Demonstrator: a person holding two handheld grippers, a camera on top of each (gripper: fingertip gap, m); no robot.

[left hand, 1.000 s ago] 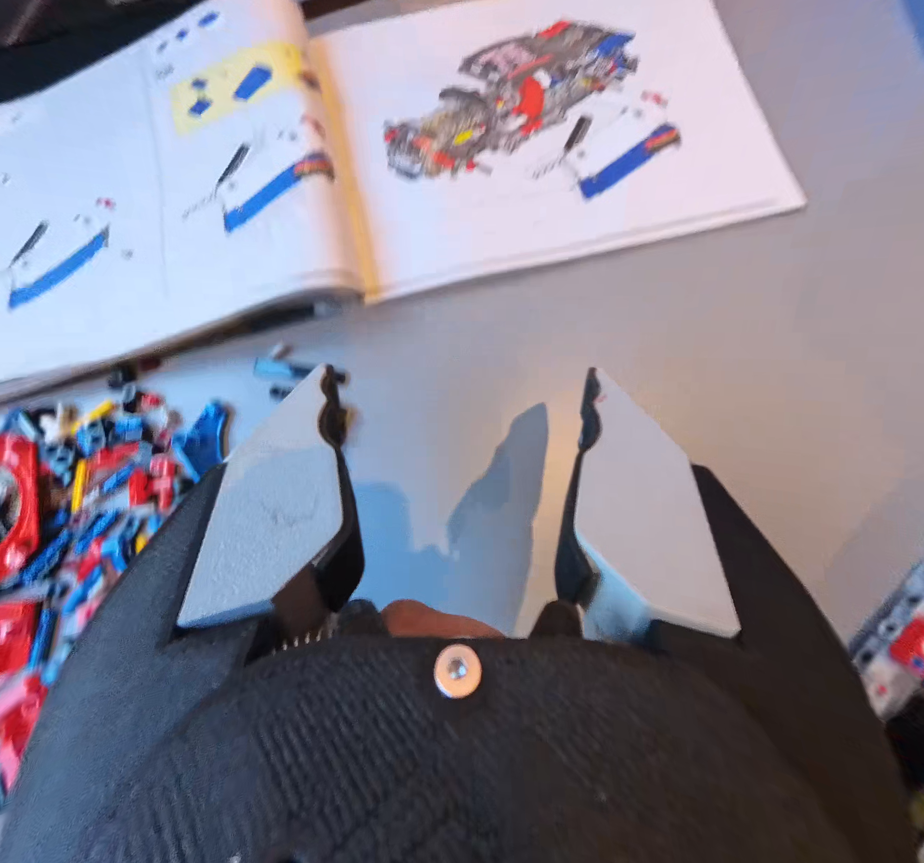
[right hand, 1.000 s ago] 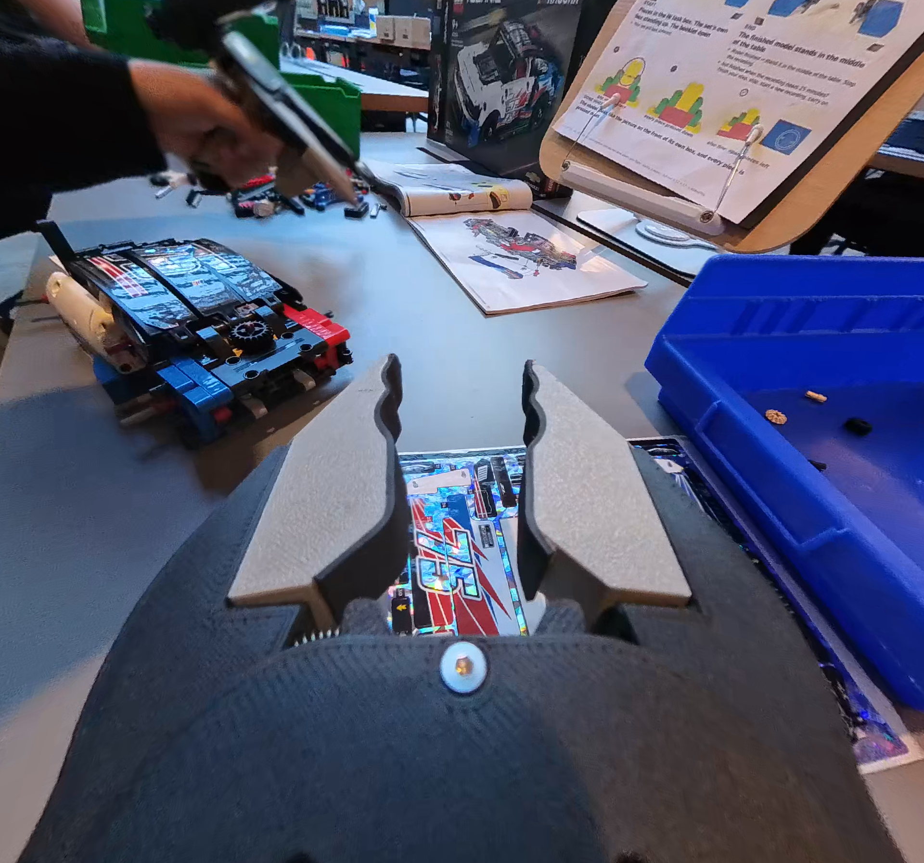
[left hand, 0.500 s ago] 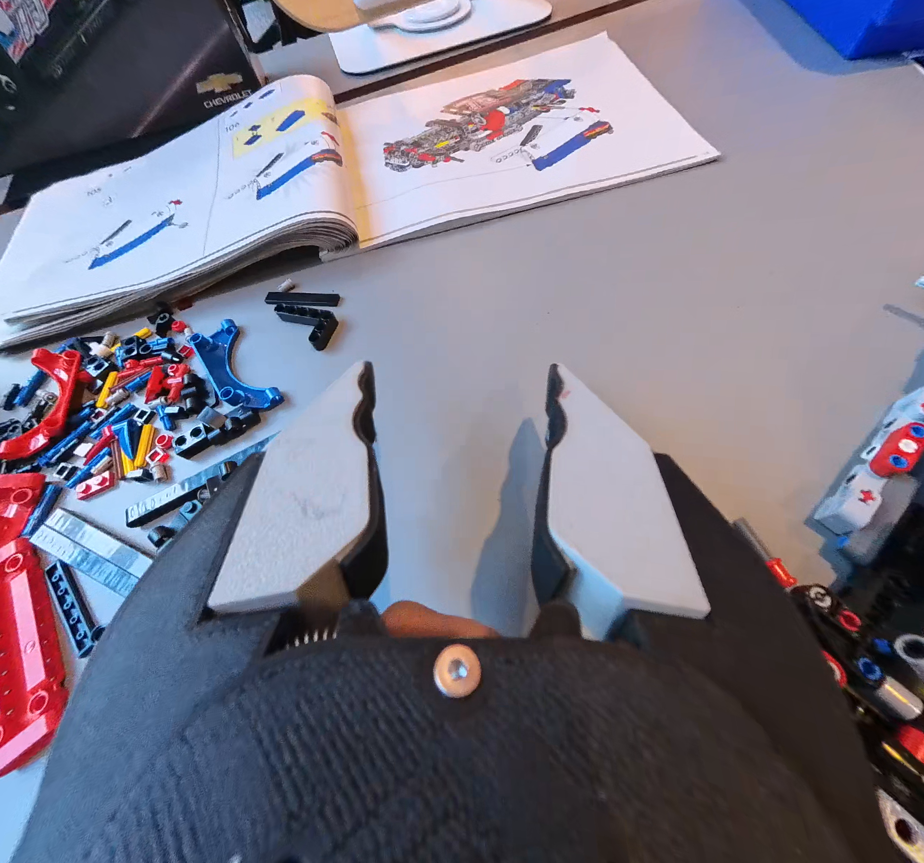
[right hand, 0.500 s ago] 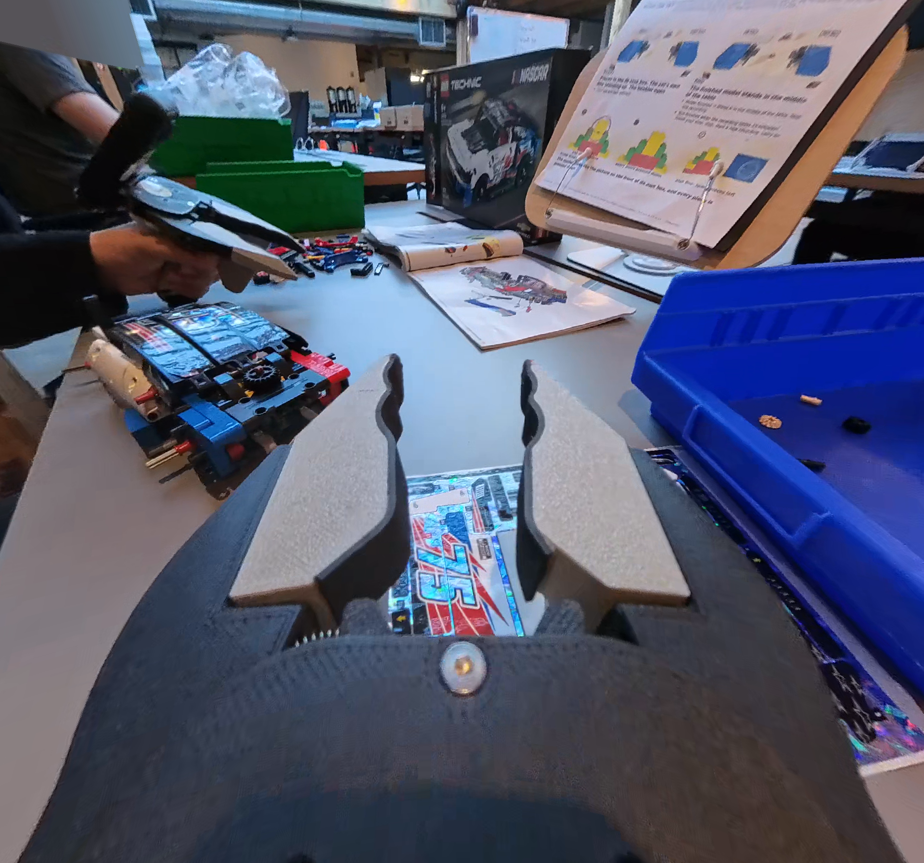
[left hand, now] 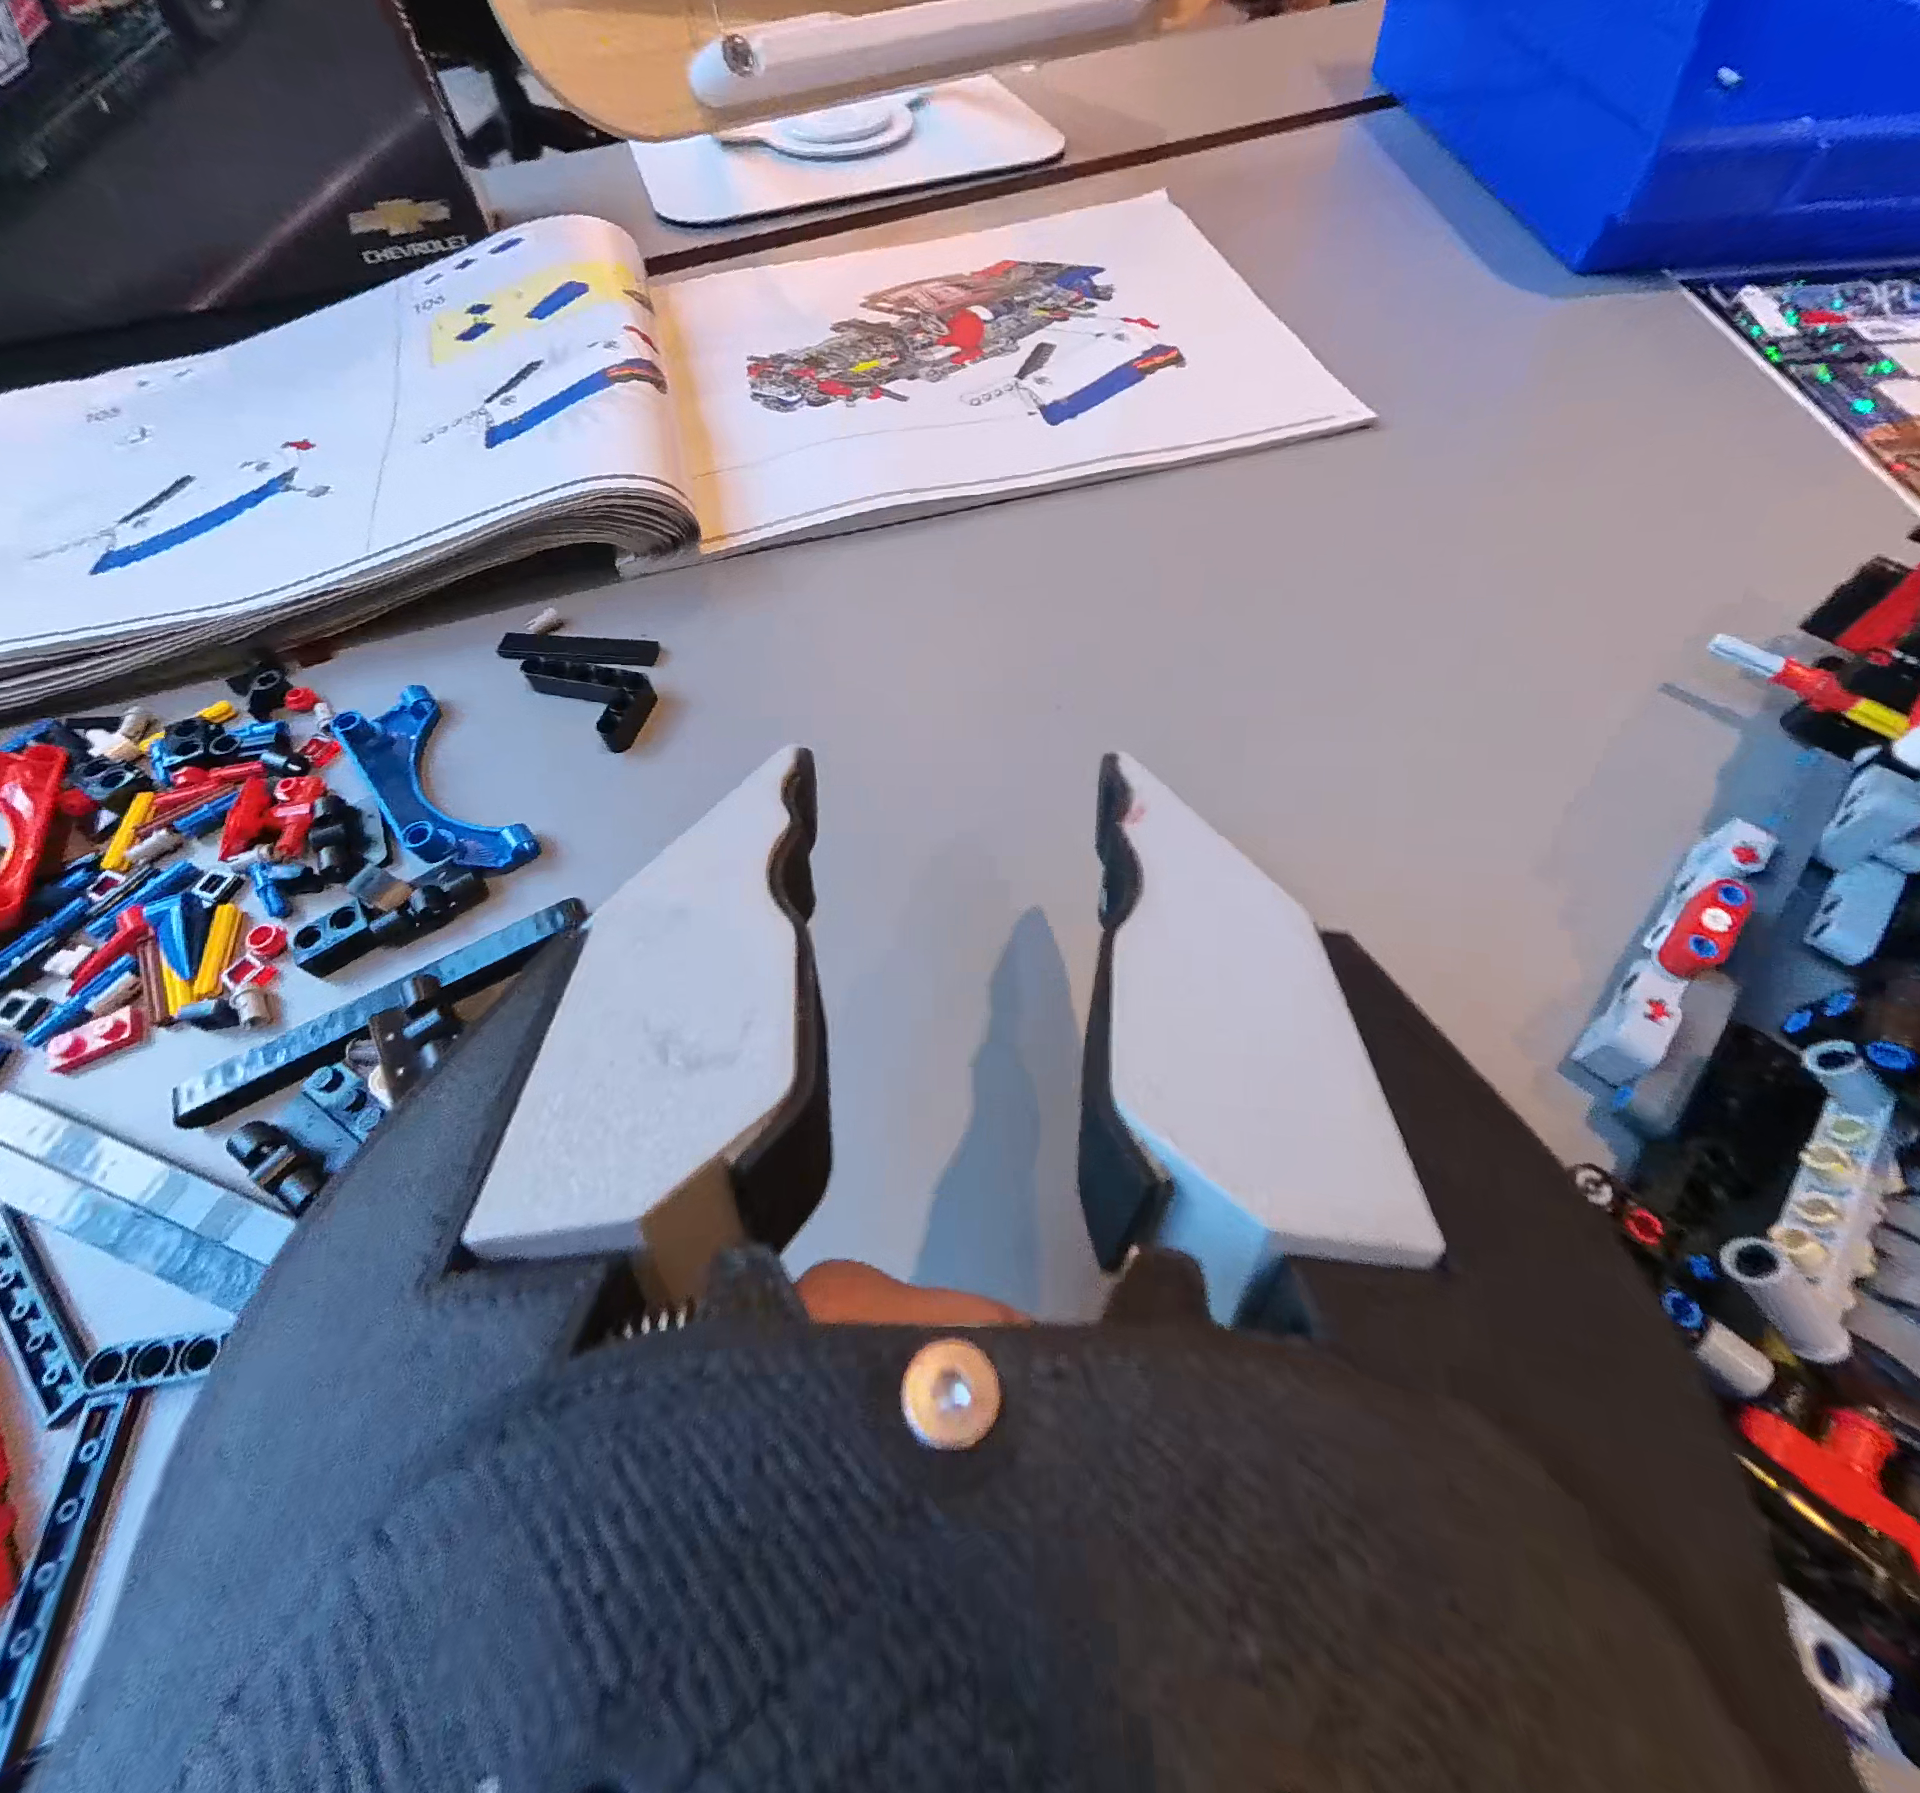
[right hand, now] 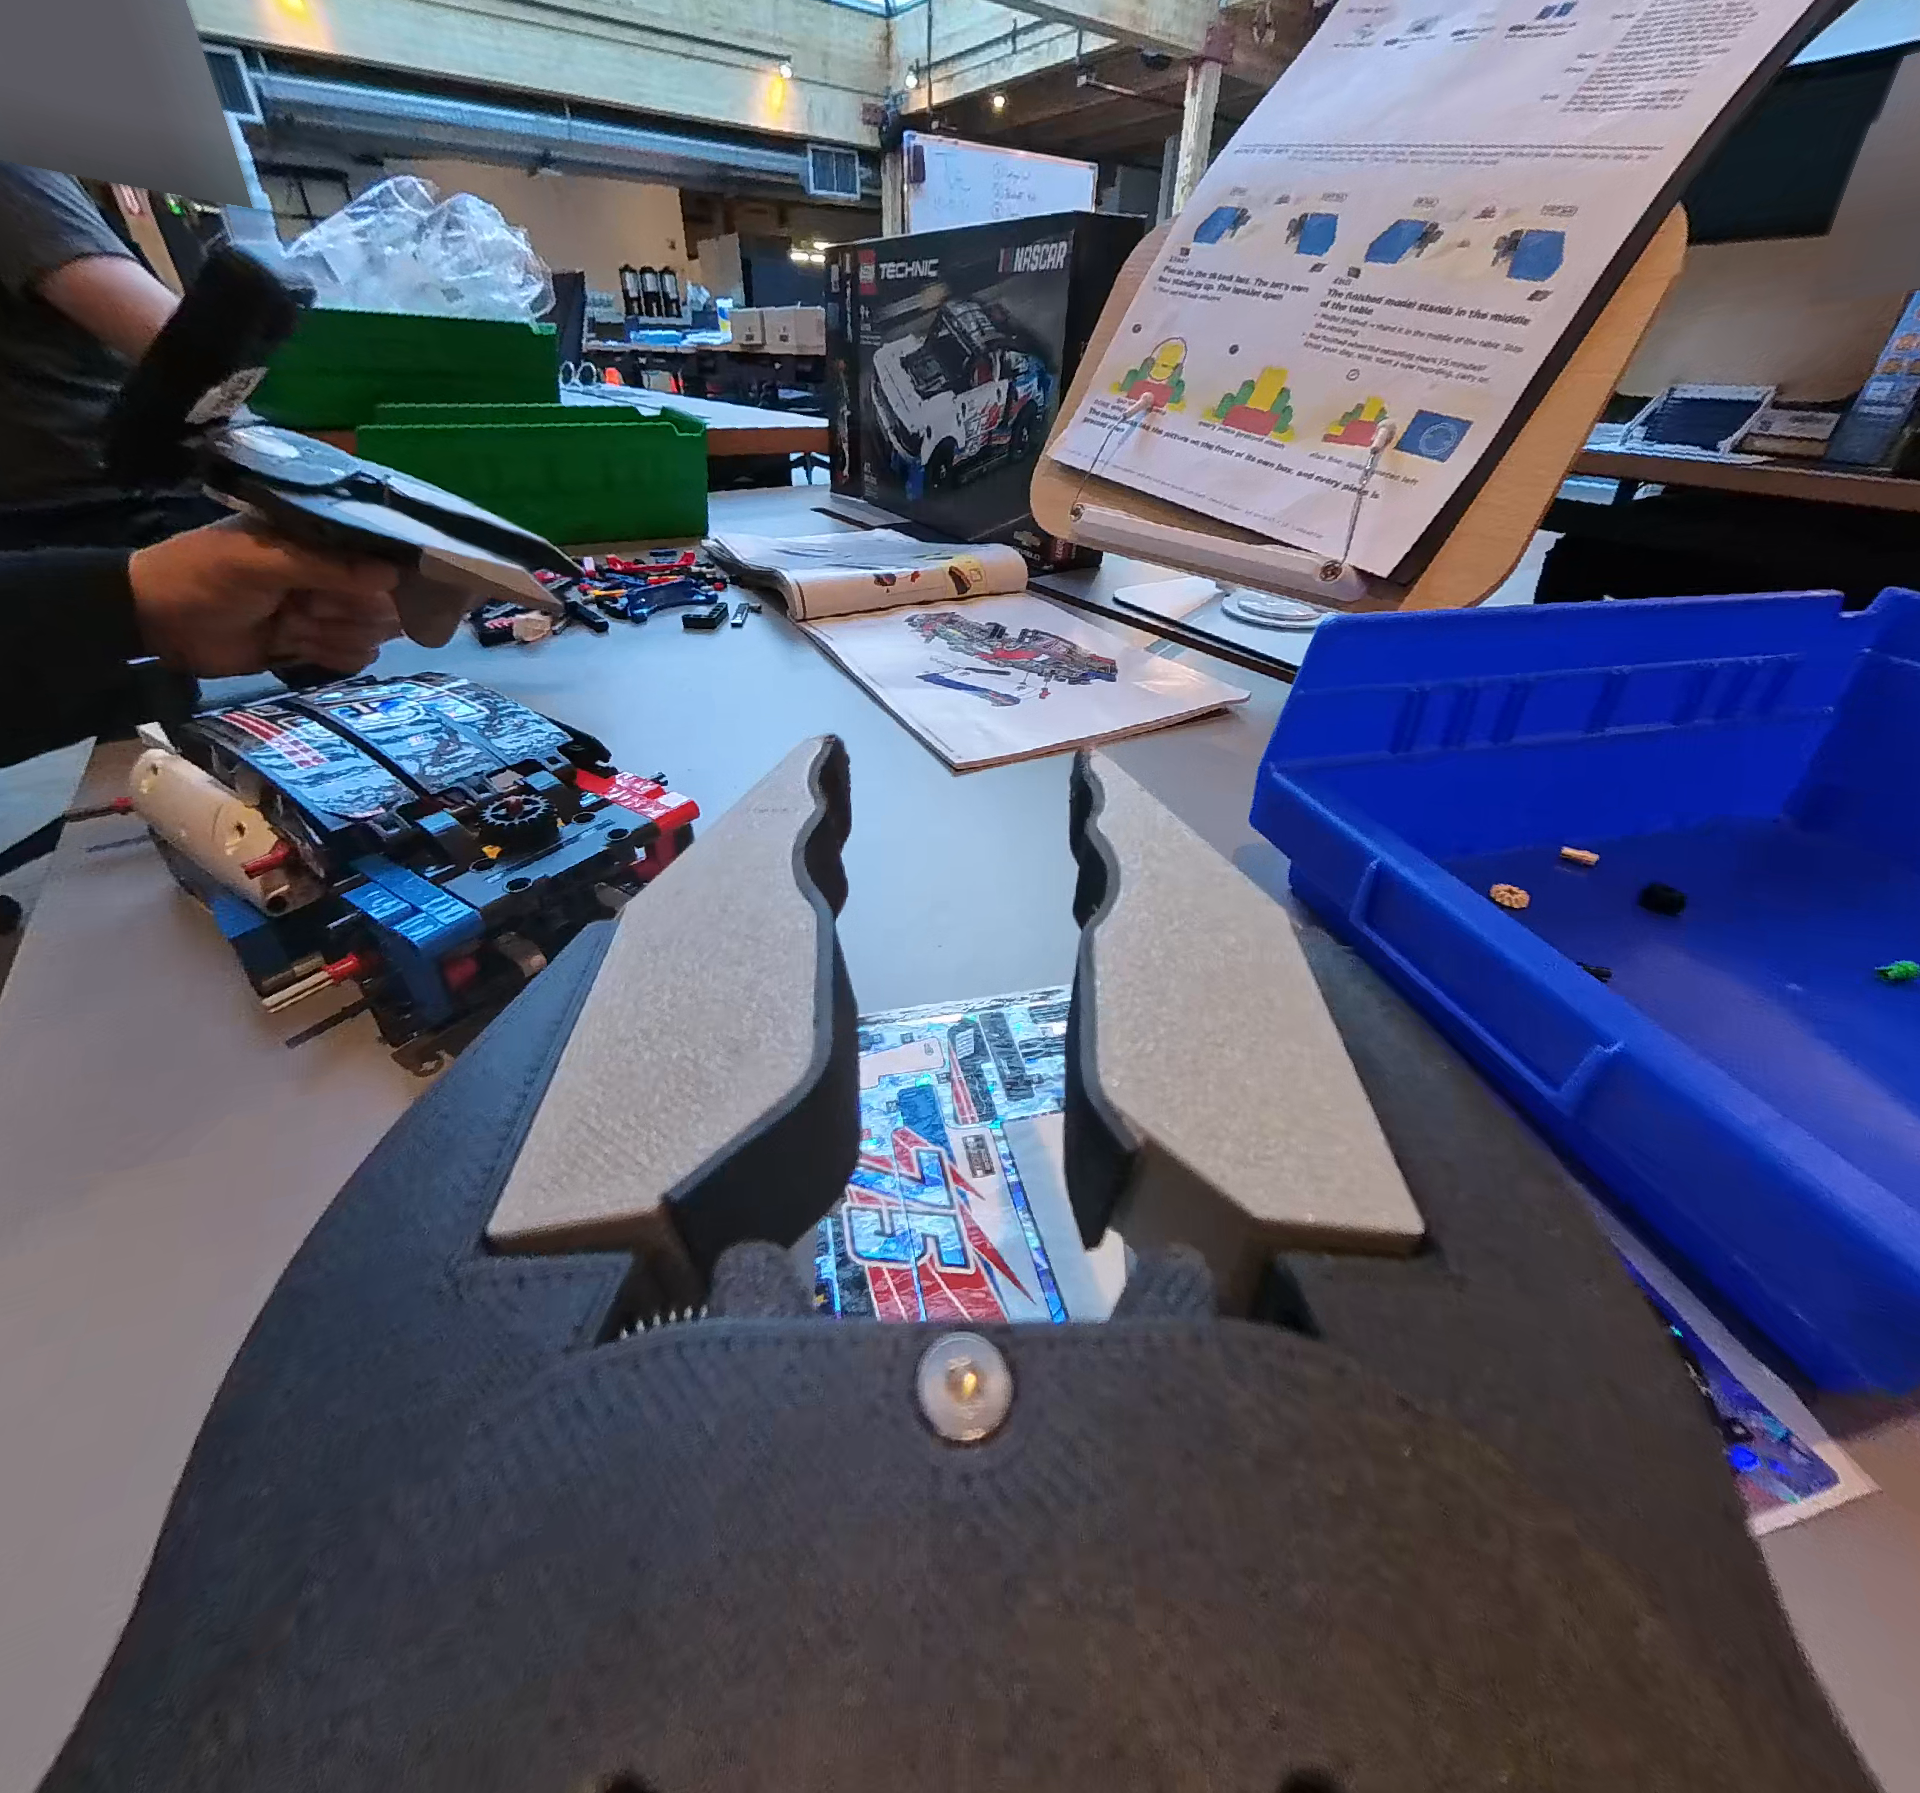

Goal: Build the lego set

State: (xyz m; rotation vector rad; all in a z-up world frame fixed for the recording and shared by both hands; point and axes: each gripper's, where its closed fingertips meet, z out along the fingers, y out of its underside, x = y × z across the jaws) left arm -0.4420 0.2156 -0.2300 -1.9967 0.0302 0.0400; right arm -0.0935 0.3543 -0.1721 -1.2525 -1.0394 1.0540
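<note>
My left gripper (left hand: 956, 777) is open and empty above bare grey table. A pile of loose lego parts (left hand: 197, 850) lies to its left, with two black beams (left hand: 592, 673) ahead of it. The part-built car (left hand: 1808, 1068) shows at the right edge. The open instruction booklet (left hand: 997, 382) lies beyond. My right gripper (right hand: 961, 787) is open and empty over a shiny sticker sheet (right hand: 935, 1172). In the right wrist view the car (right hand: 416, 839) sits at left, with the left gripper (right hand: 395, 528) held by a hand just above it.
A blue bin (right hand: 1621, 933) with a few small parts stands at right, also seen in the left wrist view (left hand: 1662, 60). A tilted board with a printed sheet (right hand: 1403, 309), the set's box (right hand: 966, 382) and green bins (right hand: 520, 455) stand at the back. The left gripper's tips are roughly 40 cm from the right gripper's.
My left gripper has pulled back from the booklet toward the car, so the parts pile and car show more. The right gripper has tilted up a little; its jaws stay open.
</note>
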